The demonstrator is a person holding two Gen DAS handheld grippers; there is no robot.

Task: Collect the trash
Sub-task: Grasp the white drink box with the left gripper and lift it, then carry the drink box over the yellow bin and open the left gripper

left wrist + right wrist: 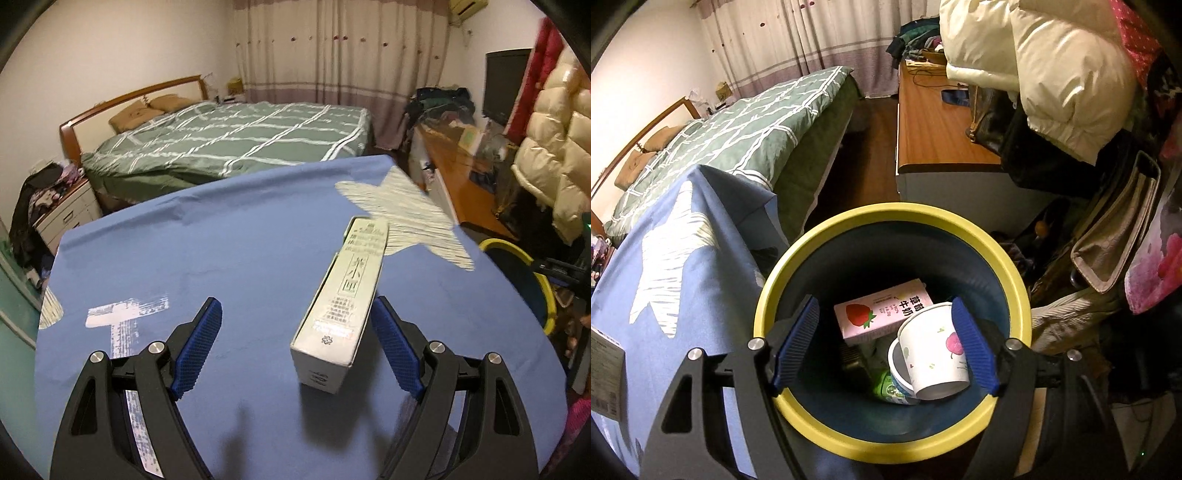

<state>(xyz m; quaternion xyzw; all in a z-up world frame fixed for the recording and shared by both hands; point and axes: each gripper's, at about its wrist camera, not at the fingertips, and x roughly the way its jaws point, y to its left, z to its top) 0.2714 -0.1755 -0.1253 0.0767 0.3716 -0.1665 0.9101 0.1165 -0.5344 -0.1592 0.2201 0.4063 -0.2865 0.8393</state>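
Right gripper angled down over bin — jaws apart, empty.

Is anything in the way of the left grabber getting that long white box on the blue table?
No, nothing visible. The long white box lies alone on the blue cloth, already partly between the open left gripper fingers.

A bed under a green checked cover; beside it a wooden desk, a cream padded jacket heaped at its edge.
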